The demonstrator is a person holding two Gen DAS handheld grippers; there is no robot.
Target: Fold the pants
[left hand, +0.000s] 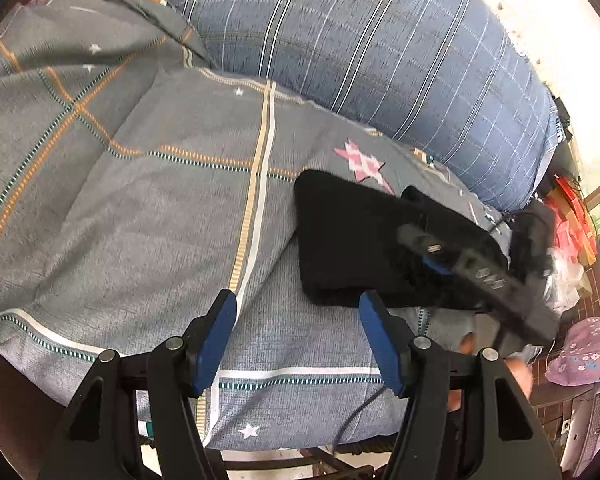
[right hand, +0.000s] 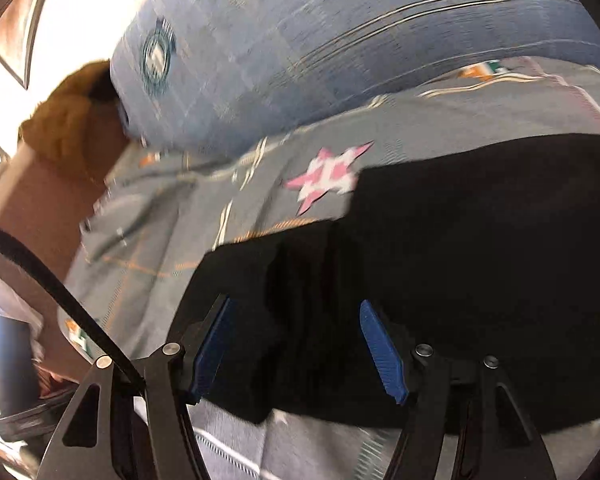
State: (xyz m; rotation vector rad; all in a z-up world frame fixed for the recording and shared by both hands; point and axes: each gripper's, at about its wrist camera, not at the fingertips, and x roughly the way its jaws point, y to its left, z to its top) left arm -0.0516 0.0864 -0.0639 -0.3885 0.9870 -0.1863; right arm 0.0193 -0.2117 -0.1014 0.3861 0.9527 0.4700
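Observation:
Black pants (left hand: 348, 240) lie folded into a thick rectangle on the grey patterned quilt (left hand: 160, 220), right of centre in the left wrist view. My left gripper (left hand: 297, 296) stands open just in front of the pants' near edge, with nothing between its blue pads. My right gripper (left hand: 424, 248) shows blurred over the right part of the pants. In the right wrist view the pants (right hand: 480, 260) fill the lower right, and my right gripper (right hand: 295, 301) hovers open above their folded end, its pads pressing on nothing.
A rolled blue striped duvet (left hand: 380, 48) lies along the far side of the bed. The quilt carries a pink star (left hand: 362, 164). Past the bed's right end are red bags (left hand: 572, 216) and a flowered pink cloth (left hand: 588, 356). A brown plush item (right hand: 64, 120) sits at the left.

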